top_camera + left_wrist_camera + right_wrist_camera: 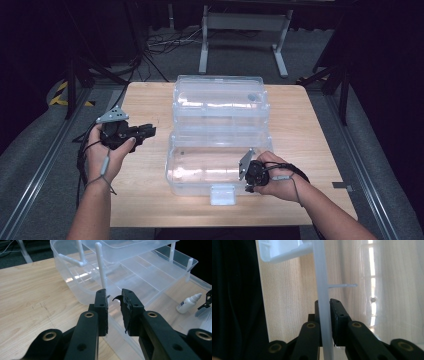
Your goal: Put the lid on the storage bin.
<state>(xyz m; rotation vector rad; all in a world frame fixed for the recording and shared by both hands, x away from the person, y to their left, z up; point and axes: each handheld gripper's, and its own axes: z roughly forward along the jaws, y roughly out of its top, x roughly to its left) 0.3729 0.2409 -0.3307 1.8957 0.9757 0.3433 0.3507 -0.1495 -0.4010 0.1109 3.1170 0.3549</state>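
Your right gripper [325,312] pinches the front wall of the clear plastic organizer box [200,172], which sits open mid-table. Your left gripper [114,307], jaws slightly spread and empty, hovers just beside the box's left end.

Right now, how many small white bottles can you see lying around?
1. A small white dropper bottle lies on its side inside the open clear plastic box, at the right of the left gripper view. More could be hidden behind the box's glossy walls and trays.

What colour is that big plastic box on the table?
The box is clear, see-through plastic; the high view shows it best.
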